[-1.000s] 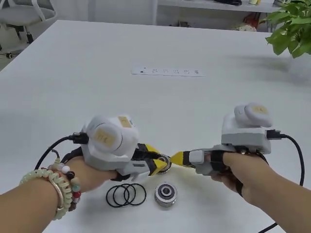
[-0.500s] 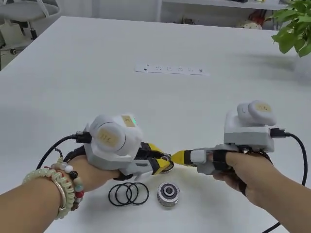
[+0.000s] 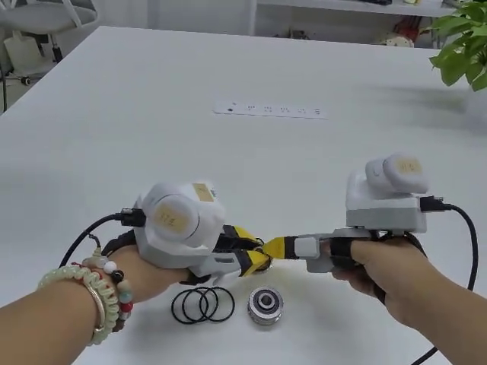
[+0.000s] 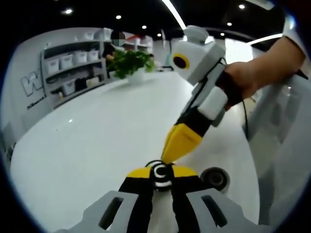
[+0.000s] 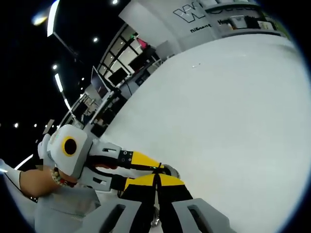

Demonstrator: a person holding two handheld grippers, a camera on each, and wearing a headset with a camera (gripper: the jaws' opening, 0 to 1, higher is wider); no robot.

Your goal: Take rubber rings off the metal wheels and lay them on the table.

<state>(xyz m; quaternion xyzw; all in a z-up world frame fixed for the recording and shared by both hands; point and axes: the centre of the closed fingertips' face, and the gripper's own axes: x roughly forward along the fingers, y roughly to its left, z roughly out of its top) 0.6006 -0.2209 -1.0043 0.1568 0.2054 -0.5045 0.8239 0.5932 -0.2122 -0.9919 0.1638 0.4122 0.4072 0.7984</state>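
Note:
My left gripper [image 3: 257, 260] is shut on a small metal wheel [image 4: 160, 174], held just above the table. My right gripper [image 3: 275, 247] comes in from the right with its yellow jaws pressed together. Its tip [image 4: 170, 153] pinches the thin black rubber ring at the wheel's rim. In the right gripper view my own jaws [image 5: 155, 180] meet the left gripper's yellow jaws [image 5: 142, 159] at the wheel [image 5: 171, 171]. A second metal wheel [image 3: 265, 304] lies flat on the table below the grippers. Three loose rubber rings [image 3: 202, 304] overlap to its left.
A white power strip [image 3: 270, 110] lies in the middle of the white table [image 3: 152, 122]. A green plant [image 3: 460, 46] stands at the far right corner. Black cables [image 3: 87, 236] trail from both grippers. An office chair [image 3: 46, 19] stands beyond the far left edge.
Both grippers stay joined at the held wheel. The head view has shifted slightly. The rings and wheel on the table have not moved.

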